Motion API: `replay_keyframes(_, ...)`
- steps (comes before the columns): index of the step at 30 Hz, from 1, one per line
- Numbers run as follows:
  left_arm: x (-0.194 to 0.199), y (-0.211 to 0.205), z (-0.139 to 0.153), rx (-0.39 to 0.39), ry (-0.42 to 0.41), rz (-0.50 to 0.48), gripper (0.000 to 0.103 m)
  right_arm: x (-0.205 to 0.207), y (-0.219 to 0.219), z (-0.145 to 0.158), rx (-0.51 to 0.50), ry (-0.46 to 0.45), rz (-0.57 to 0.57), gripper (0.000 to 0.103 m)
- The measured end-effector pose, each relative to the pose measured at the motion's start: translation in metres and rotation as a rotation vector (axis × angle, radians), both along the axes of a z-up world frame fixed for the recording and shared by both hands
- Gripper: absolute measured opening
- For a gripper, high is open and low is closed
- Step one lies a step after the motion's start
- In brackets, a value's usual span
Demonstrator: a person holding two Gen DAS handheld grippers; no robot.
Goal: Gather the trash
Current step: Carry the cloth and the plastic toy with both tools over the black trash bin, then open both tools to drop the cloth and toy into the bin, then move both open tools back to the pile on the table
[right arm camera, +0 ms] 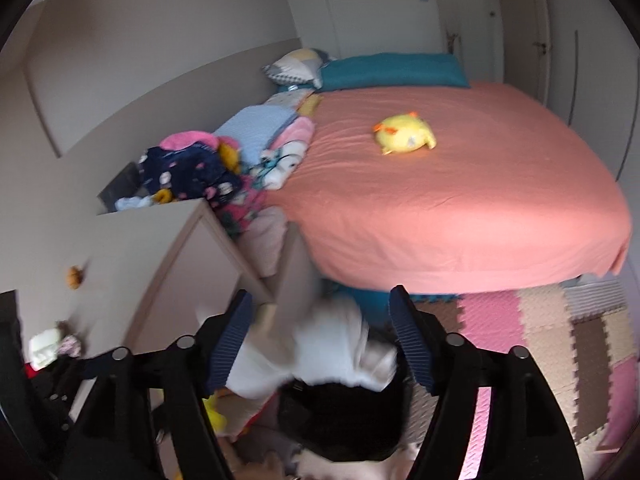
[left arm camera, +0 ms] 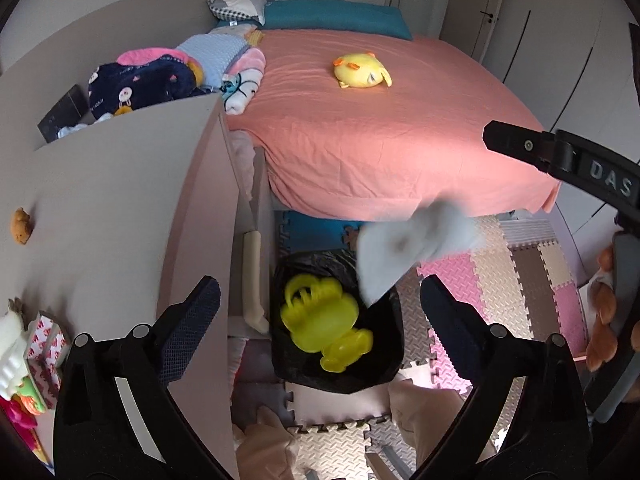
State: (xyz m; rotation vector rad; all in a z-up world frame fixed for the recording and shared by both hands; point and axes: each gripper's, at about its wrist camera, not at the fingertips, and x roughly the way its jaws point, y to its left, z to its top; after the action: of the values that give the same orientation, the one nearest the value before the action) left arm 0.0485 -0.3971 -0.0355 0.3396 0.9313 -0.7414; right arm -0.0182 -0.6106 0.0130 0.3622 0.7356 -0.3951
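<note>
A bin lined with a black bag (left arm camera: 384,364) stands on the floor beside the bed, with a yellow plastic toy (left arm camera: 320,324) inside. A blurred white crumpled tissue (left arm camera: 404,248) is in mid-air above the bin's right rim. In the right wrist view the same tissue (right arm camera: 320,352) is between the spread jaws of my right gripper (right arm camera: 322,340), apart from both pads, over the black bin (right arm camera: 340,420). My left gripper (left arm camera: 320,308) is open and empty above the bin. The right gripper's finger (left arm camera: 520,146) shows at the right of the left wrist view.
A bed with a salmon sheet (left arm camera: 380,128) holds a yellow plush (left arm camera: 362,72) and piled clothes (left arm camera: 160,80). A beige dresser (left arm camera: 120,208) stands left of the bin. Foam puzzle mats (left arm camera: 500,280) cover the floor. Toys (left arm camera: 24,360) sit at the left.
</note>
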Motion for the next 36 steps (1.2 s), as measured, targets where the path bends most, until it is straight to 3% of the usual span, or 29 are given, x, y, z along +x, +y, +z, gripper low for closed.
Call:
replay_keyframes(7, 0.008, 0.0, 0.001, 0.026, -0.014, -0.012, 0.097, 0.005, -0.01, 0.001, 0.017, -0.013, -0.027, 0.072)
replay_keyframes(22, 0.01, 0.021, 0.007, 0.02, -0.015, 0.014, 0.097, 0.012, 0.019, 0.014, 0.003, -0.021, 0.017, 0.072)
replay_keyframes(36, 0.009, 0.122, 0.024, 0.023, -0.06, 0.171, 0.097, 0.034, 0.115, 0.023, 0.005, -0.035, 0.191, 0.072)
